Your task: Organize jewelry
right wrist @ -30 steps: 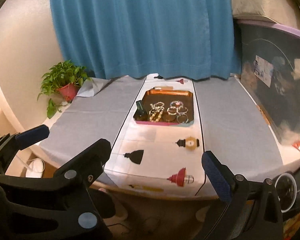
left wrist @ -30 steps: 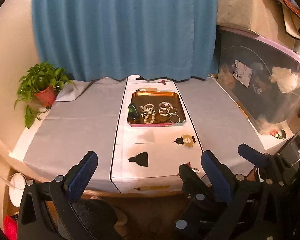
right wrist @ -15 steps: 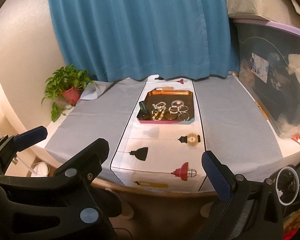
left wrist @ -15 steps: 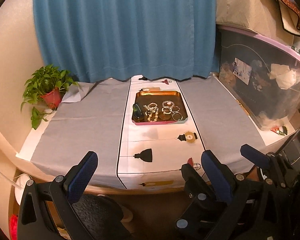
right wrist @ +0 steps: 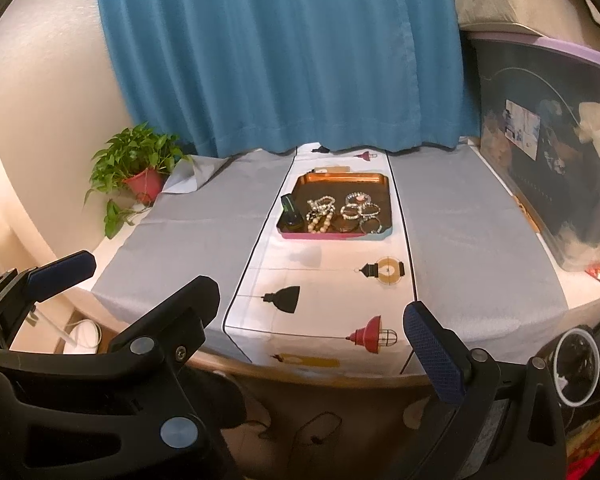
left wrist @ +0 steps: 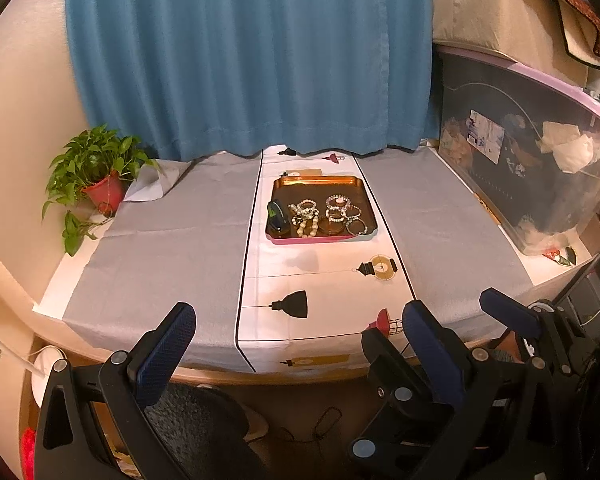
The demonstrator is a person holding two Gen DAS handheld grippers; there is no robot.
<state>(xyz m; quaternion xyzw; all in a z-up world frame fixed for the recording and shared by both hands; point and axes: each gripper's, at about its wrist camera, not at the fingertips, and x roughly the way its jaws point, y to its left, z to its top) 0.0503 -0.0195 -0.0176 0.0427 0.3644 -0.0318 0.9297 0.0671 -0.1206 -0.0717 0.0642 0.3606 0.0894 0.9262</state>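
A copper tray with a pink front rim (left wrist: 320, 181) (right wrist: 340, 178) sits on the white runner at the far middle of the table. In it lie a beaded necklace (left wrist: 306, 216) (right wrist: 321, 212), several bracelets (left wrist: 344, 212) (right wrist: 360, 210) and a dark green object (left wrist: 277, 216) (right wrist: 290, 214). My left gripper (left wrist: 296, 320) is open and empty, off the table's near edge. My right gripper (right wrist: 312, 304) is open and empty too, just beside it on the right (left wrist: 508, 312); the left one also shows in the right wrist view (right wrist: 60, 270).
A potted plant (left wrist: 96, 168) (right wrist: 140, 164) stands at the table's far left. A large clear storage bin (left wrist: 532, 152) (right wrist: 556, 140) lines the right side. A blue curtain (left wrist: 244, 52) hangs behind. Grey mats flank the runner (left wrist: 300, 280).
Both grippers have pulled back and risen a little; the table looks farther and more of its front edge shows. The jaws stay open.
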